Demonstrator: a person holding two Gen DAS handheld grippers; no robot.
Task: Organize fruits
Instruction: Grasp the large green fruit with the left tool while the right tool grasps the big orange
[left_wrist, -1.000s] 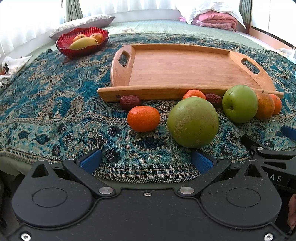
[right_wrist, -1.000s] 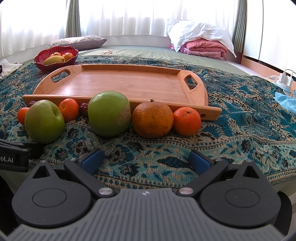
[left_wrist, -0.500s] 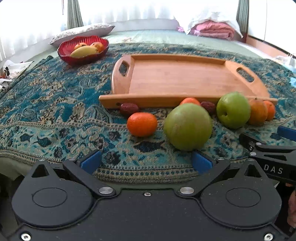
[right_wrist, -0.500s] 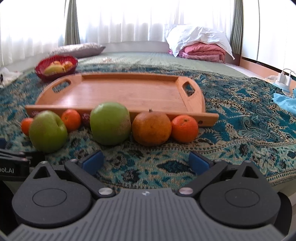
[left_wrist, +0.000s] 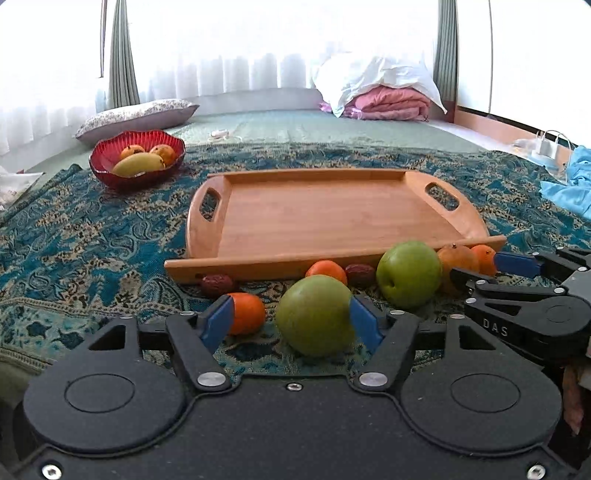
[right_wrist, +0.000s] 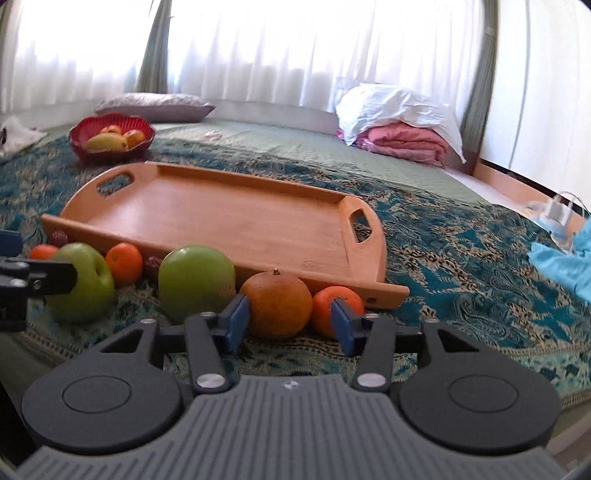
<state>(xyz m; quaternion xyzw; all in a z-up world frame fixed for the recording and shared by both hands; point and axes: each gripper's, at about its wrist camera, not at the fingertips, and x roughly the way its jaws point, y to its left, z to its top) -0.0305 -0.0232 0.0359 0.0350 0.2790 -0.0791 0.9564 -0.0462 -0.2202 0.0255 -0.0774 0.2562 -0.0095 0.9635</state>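
Observation:
A row of fruit lies on the patterned cloth in front of an empty wooden tray. My left gripper is closing around a big green fruit. Its right pad is at the fruit's side, while its left pad stands apart in front of a tangerine. My right gripper is closing around a large orange. Its left pad is at the peel and its right pad is in front of a small tangerine. A green apple, another tangerine and two red dates lie between.
A red bowl holding a mango and other fruit stands at the far left. A pillow and folded pink bedding lie at the back. A blue cloth and a charger are on the right. The cloth's fringe runs just under the fingers.
Both pairs of jaws have narrowed from wide open. Both cameras rose and tipped up, so more of the room shows and the fruit now sits low between the fingers.

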